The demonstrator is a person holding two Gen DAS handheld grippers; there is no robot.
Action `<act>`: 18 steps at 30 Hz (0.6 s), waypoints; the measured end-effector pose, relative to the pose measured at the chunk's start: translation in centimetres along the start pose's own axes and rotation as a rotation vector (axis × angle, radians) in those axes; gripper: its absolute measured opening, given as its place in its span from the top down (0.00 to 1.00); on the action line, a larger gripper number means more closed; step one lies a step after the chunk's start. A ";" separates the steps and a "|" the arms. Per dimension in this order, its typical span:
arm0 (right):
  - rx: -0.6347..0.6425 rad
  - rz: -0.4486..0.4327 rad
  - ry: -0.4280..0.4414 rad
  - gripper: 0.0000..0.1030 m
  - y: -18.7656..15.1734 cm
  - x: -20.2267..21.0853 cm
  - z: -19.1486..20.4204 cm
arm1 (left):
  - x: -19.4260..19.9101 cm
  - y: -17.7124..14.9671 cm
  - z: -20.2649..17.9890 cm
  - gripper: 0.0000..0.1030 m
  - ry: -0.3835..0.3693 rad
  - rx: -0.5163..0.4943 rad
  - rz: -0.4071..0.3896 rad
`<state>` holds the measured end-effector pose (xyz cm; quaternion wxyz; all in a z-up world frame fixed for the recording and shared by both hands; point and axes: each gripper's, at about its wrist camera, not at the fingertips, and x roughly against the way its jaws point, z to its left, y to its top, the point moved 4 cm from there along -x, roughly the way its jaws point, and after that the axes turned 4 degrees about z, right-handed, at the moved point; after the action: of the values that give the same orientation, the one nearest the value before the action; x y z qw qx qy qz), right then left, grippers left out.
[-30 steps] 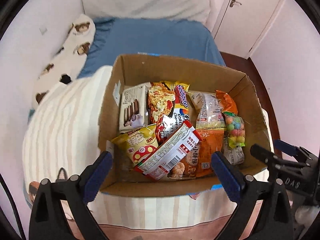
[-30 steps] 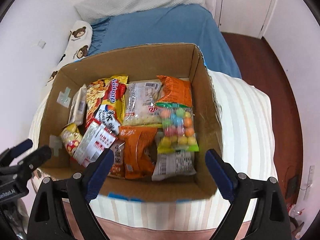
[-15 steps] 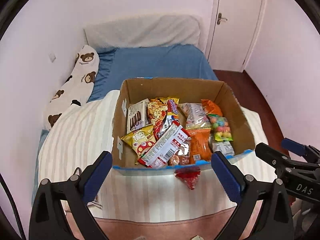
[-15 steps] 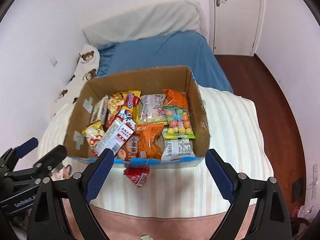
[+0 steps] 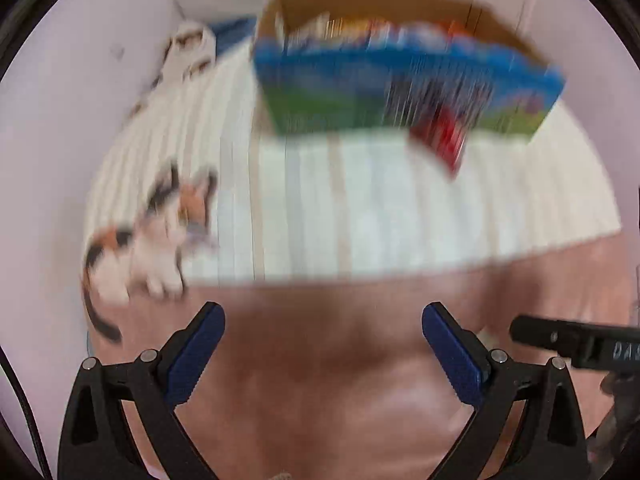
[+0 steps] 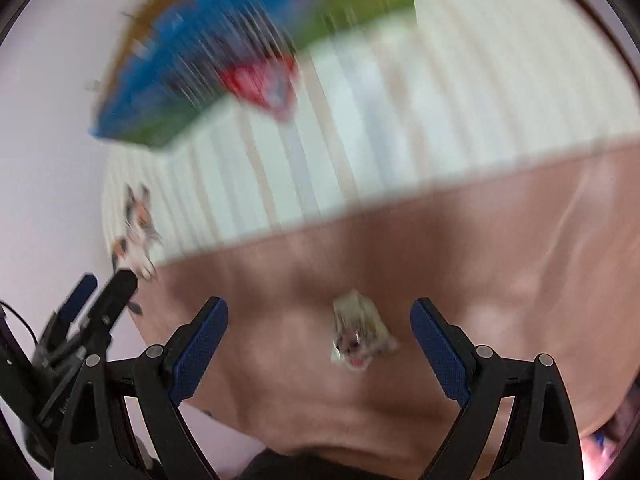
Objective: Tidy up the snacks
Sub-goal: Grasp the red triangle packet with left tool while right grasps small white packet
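Observation:
Both views are motion-blurred. A cardboard box (image 5: pixel 400 76) with a blue and green printed front holds several snack packets and stands on the striped bedcover; it also shows in the right wrist view (image 6: pixel 240 52). A red packet (image 5: pixel 444 136) lies on the cover against the box front, also seen in the right wrist view (image 6: pixel 264 84). A small pale packet (image 6: pixel 360 336) lies on the pink cover between my right gripper's fingers. My left gripper (image 5: pixel 323 354) is open and empty. My right gripper (image 6: pixel 319 350) is open.
A white striped bedcover (image 5: pixel 360 208) with a pink border (image 5: pixel 340 360) fills the foreground. A calico cat print (image 5: pixel 160 232) sits at the cover's left. The wall (image 5: pixel 60 120) is on the left. The other gripper (image 5: pixel 576 340) shows at the right edge.
Both cameras have pulled back and dropped low toward the near pink edge of the cover. The box now sits far at the top of each view. A pale packet has come into the right view.

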<state>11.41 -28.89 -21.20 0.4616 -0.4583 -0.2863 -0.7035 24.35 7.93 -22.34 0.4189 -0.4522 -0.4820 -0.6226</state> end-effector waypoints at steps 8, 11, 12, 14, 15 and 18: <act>0.040 0.151 -0.103 0.20 -2.3 -8.9 -0.9 | -5.0 -5.0 1.6 0.02 0.075 0.020 0.123; 0.073 0.151 -0.150 0.30 -2.5 -10.0 -0.7 | -4.8 -4.7 1.9 0.02 0.077 0.036 0.113; 0.084 0.142 -0.161 0.36 -2.6 -10.1 -0.6 | -4.7 -4.4 2.0 0.02 0.076 0.041 0.107; 0.113 0.127 -0.193 0.46 -2.7 -10.2 -0.5 | -4.0 -3.5 1.6 0.02 0.070 0.044 0.091; 0.123 0.120 -0.190 0.46 -2.8 -10.1 -0.6 | -3.8 -3.0 1.4 0.02 0.065 0.045 0.083; 0.129 0.093 -0.197 0.47 -2.7 -9.1 -1.4 | -2.9 -0.1 0.0 0.02 0.034 0.035 0.045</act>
<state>9.80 -25.36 -29.98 0.4918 -0.5072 -0.3535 -0.6131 24.90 8.18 -25.15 0.4487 -0.4449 -0.4756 -0.6120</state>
